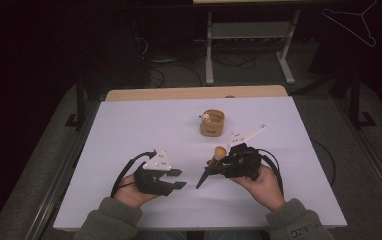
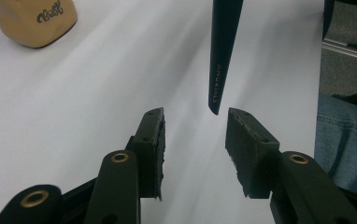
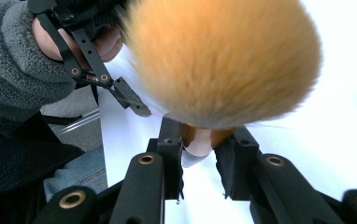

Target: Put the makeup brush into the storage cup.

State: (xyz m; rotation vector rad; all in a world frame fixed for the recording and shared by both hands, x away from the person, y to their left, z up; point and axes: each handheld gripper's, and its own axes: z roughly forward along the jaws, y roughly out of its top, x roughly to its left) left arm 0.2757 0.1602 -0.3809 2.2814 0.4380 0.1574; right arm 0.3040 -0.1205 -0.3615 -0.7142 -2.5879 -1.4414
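While the right gripper [image 1: 222, 165] clamps the brush [image 1: 214, 161] near the table's [image 1: 129, 125] front edge, the left gripper [image 1: 177, 178], jaws apart, should close squarely on its dark handle tip.

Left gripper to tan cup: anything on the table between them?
Nothing. In the high view the white tabletop is bare between the left gripper and the tan cup.

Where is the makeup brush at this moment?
In the high view the makeup brush sits right of centre, clamped in the right gripper, its orange head up and its dark handle pointing toward the open left gripper.
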